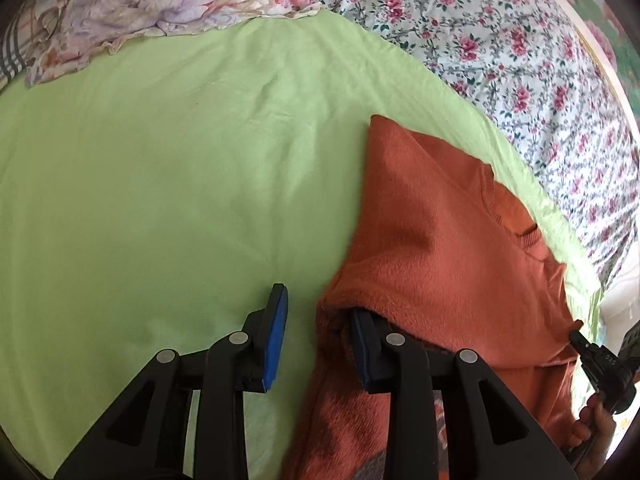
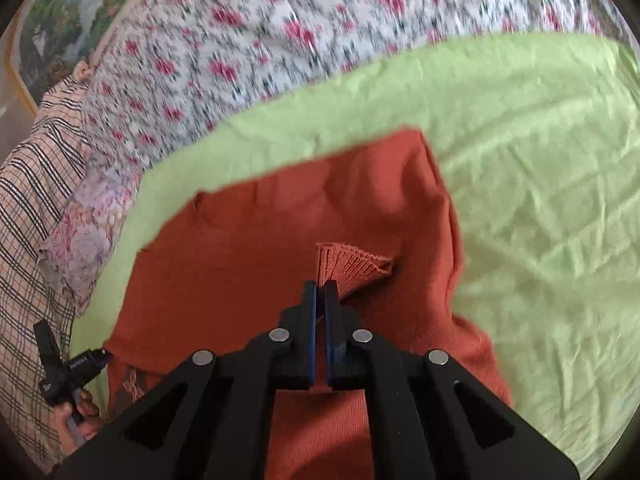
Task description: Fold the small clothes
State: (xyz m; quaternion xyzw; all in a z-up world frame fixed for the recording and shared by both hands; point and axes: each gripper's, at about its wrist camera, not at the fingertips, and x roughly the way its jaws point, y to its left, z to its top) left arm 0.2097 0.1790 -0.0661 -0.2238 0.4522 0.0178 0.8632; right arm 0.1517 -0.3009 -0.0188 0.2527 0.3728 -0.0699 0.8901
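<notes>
A smooth light-green bedsheet (image 1: 160, 184) covers the bed, bordered along its far edge by a lilac floral pillowcase (image 1: 132, 4) and a white quilt printed with pink roses (image 1: 500, 48); the rust-orange knitted sweater (image 1: 440, 240) lies near that quilt-side edge. The sweater's near hem is cut off by both frames, and the right view is blurred. The left gripper (image 1: 320, 320) points steeply down, jaws apart with sweater fabric draped over one finger, while the right gripper (image 2: 320, 292) is clamped on the sweater's ribbed cuff (image 2: 352, 268).

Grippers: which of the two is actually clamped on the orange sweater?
The right gripper, pinching the orange sweater's ribbed edge. The left gripper is open, fabric draped over one finger.
</notes>
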